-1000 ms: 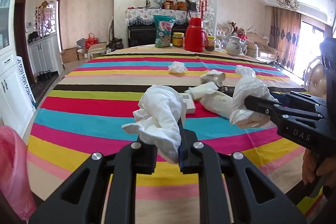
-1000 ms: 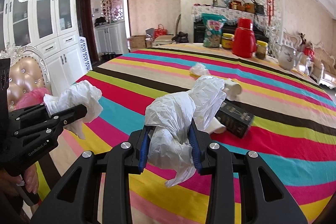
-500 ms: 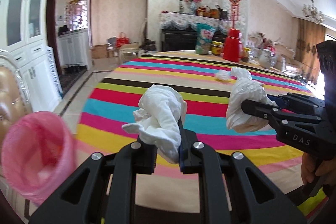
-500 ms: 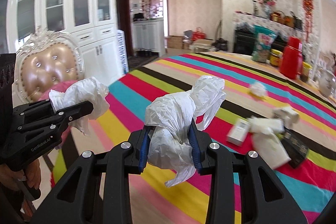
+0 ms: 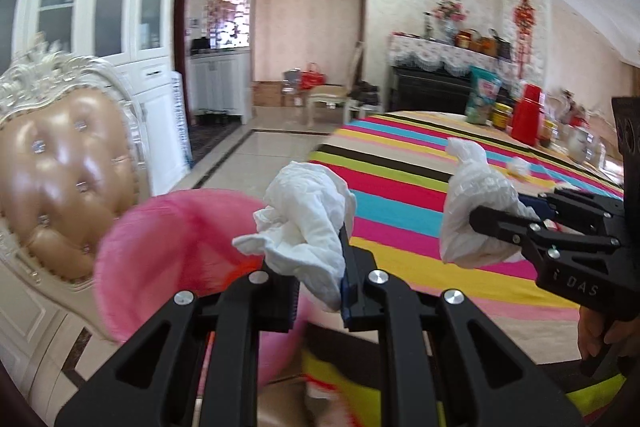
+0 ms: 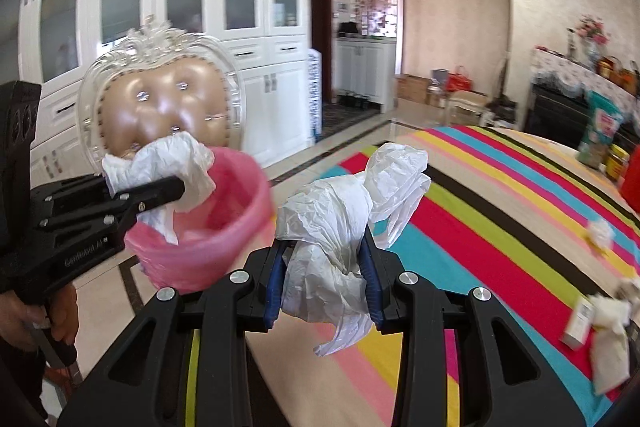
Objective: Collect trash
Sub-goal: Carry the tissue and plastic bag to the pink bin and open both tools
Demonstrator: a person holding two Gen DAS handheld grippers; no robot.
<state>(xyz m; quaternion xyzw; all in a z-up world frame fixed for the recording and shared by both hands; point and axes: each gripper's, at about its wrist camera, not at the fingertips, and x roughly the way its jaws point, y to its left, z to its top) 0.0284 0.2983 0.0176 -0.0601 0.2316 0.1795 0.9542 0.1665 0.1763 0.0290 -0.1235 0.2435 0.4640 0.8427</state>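
Trash is clamped in both tools: the left hand-held gripper (image 5: 318, 287) is closed tight on a crumpled white tissue (image 5: 308, 215), which bulges up and forward out of its fingers, and in the right wrist view the same wad (image 6: 160, 167) hangs directly over the open mouth of the pink bin (image 6: 224, 227), its lower corner dipping inside the rim. The bin stands off the bench edge, in front of a tufted chair (image 6: 164, 107). The right hand-held gripper (image 6: 324, 287) is closed on a scrunched clear plastic bag (image 6: 340, 227), pinched between its blue pads, with loose ends flaring above and trailing below the fingers; this bag is held just beside the bin, over the near corner of the striped bench (image 6: 500, 227). In the left wrist view the bag (image 5: 476, 219) sits to the right of the tissue, well clear of it. More trash lies on the bench: a small white wad (image 6: 600, 235) far across the stripes, and a small box (image 6: 578, 319) next to a pale wrapped bundle (image 6: 610, 343) at the right edge
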